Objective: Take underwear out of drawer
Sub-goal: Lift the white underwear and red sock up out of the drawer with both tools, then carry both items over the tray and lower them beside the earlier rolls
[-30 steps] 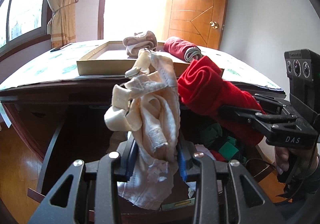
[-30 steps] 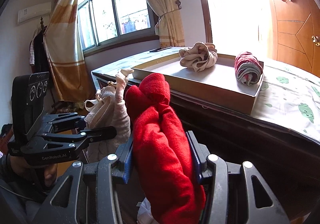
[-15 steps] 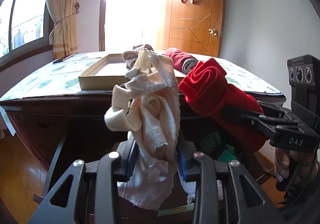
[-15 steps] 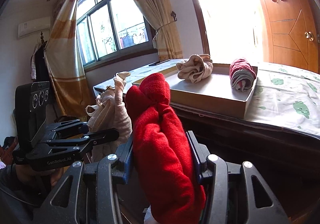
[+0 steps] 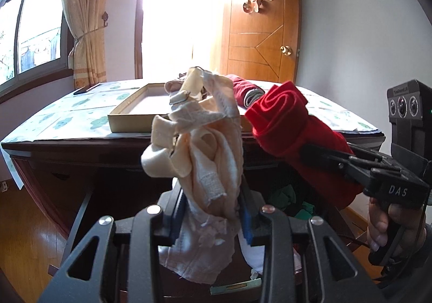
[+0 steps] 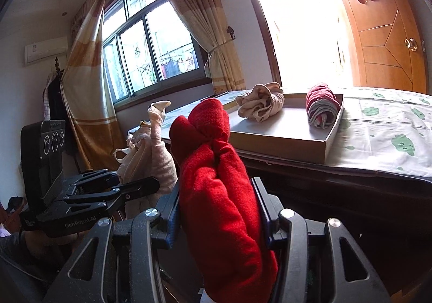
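My left gripper point(image 5: 212, 211) is shut on a cream lace underwear point(image 5: 199, 157) and holds it up above the open drawer point(image 5: 81, 211). My right gripper point(image 6: 218, 211) is shut on a rolled red underwear point(image 6: 216, 181), held up beside the cream one. The right gripper also shows in the left wrist view point(image 5: 337, 160) with the red roll point(image 5: 291, 130). The left gripper shows in the right wrist view point(image 6: 151, 184) with the cream piece point(image 6: 151, 151). Green and other clothes point(image 5: 286, 195) lie in the drawer below.
A shallow cardboard tray point(image 6: 283, 138) stands on the dresser top, holding a beige bundle point(image 6: 260, 101) and a dark red-grey roll point(image 6: 322, 105). A patterned cloth point(image 6: 391, 130) covers the dresser top. A wooden door point(image 5: 259, 33) and a curtained window point(image 6: 151, 54) are behind.
Both grippers have risen with their garments, so the dresser top and tray sit lower in both views. The grips are unchanged.
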Motion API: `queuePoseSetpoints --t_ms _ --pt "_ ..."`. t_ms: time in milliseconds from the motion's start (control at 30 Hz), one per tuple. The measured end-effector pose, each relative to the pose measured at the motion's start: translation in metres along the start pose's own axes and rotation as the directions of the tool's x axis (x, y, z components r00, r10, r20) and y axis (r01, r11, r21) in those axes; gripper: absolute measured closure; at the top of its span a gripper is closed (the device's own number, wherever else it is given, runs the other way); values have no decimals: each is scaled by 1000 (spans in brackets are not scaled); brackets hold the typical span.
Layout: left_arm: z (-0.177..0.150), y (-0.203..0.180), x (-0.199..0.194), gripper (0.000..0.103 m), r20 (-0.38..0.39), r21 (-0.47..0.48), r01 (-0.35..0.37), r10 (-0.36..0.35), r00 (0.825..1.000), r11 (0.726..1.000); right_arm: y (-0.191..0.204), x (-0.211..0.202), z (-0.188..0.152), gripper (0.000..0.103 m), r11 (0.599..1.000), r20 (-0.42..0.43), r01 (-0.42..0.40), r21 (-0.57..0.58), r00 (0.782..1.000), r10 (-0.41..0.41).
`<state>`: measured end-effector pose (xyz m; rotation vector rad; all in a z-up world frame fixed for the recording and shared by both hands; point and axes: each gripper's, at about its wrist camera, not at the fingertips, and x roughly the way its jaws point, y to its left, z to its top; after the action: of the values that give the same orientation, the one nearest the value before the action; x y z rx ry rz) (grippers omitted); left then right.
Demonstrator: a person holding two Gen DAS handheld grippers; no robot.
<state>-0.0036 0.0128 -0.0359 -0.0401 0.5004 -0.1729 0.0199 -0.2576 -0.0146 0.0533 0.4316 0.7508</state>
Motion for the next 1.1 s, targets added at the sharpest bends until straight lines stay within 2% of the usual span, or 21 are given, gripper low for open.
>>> queuePoseSetpoints --t_ms 400,900,1100 --pt "4 0 -9 70 48 18 -28 27 998 999 -5 -9 6 54 999 75 1 39 997 -4" --pt "10 8 -15 70 60 10 -14 13 998 1000 -9 -18 15 54 998 95 -11 56 995 5" --pt "22 16 -20 70 75 -1 5 -5 997 1000 -16 -20 30 54 997 93 -20 78 996 12"
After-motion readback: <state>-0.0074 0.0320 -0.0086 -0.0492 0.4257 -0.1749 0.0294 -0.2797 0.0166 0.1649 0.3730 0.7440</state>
